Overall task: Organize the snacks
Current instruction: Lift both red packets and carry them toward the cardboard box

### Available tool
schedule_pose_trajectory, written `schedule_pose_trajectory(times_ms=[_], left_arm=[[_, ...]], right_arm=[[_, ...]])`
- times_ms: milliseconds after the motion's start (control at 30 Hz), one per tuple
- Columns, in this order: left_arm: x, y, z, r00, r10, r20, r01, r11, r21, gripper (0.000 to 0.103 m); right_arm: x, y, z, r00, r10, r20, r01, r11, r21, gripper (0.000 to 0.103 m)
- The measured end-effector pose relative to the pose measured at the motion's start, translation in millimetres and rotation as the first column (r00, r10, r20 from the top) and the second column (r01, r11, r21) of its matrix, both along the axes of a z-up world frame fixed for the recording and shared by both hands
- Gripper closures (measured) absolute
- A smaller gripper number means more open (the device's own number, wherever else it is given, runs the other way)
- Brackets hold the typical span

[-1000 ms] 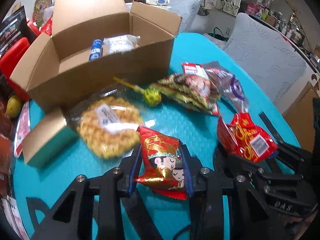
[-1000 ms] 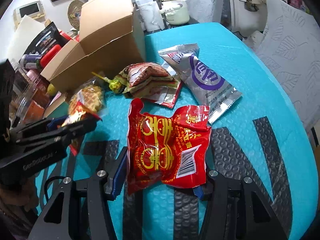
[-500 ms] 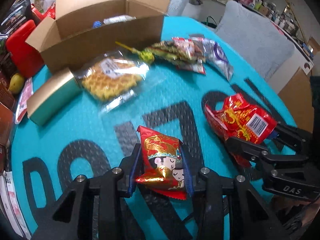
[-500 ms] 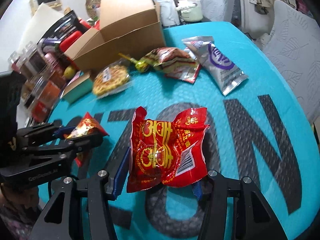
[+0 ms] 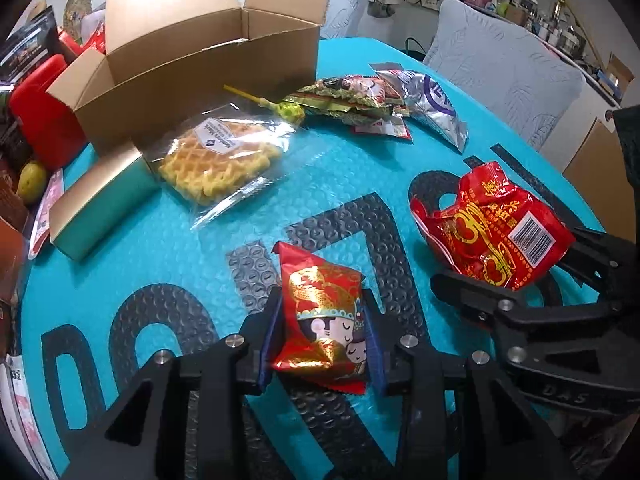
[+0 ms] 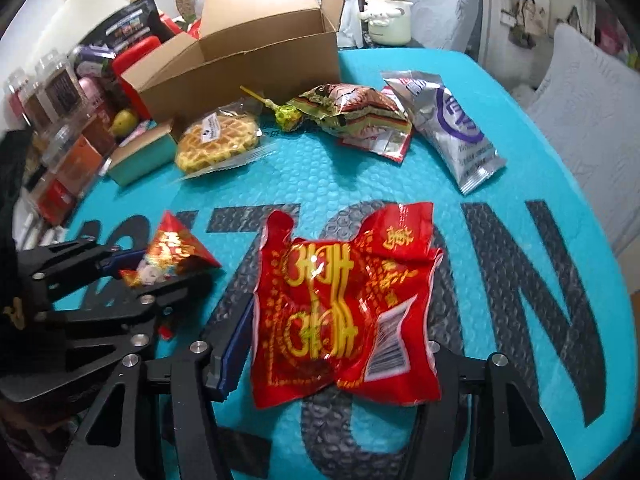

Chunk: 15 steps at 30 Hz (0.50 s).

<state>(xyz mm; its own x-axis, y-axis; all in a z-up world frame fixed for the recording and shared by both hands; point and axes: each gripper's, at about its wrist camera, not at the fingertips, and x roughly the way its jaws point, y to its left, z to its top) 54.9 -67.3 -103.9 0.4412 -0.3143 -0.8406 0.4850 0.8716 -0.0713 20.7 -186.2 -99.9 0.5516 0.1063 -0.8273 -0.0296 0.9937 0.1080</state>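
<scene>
1. The left gripper (image 5: 322, 344) is clenched on a small red foil snack packet printed with a cartoon couple (image 5: 320, 316); its blue-lined pads press both sides of the packet at the lower centre of the left wrist view.
2. The right gripper (image 6: 332, 356) has a large crinkled red plastic snack bag with gold characters and a barcode (image 6: 344, 300) between its pads. Its jaws have just been opening, and a gap shows between the left pad and the bag, so the bag looks released rather than squeezed.
3. In the left wrist view the right gripper appears at the lower right (image 5: 516, 280), the red bag lying across its fingers.
4. Both sit over a turquoise bubble-textured tabletop (image 5: 328, 184) with big dark letters.
5. Further up lies a clear-wrapped yellow waffle cake (image 5: 216, 160), and at its left a teal box with a gold top (image 5: 100, 208).
6. A green lollipop on a yellow stick (image 5: 290, 111) lies just beside a green and brown foil packet (image 5: 352, 100), which rests on a flat red and white sachet.
7. A silver pouch with a purple ring (image 5: 432, 108) lies to the right of them.
8. An open brown cardboard box (image 5: 192, 76) stands at the upper left, behind the waffle.
9. A red container (image 5: 40, 108) sits at the left edge.
</scene>
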Motion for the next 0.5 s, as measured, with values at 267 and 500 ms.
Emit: schedule_pose_trajectory(times_ms=[267, 500], left_arm=[[8, 17, 7, 0.999, 0.032, -0.005, -0.032, 0.999, -0.03, 0.067], [6, 32, 25, 0.999, 0.042, 0.007, -0.041, 0.997, -0.061, 0.067]], right_arm=[[-2, -2, 1, 1.0, -0.02, 0.016, 0.019, 1.0, 0.024, 0.058], [-12, 4, 7, 1.0, 0.002, 0.023, -0.004, 0.996, 0.093, 0.059]])
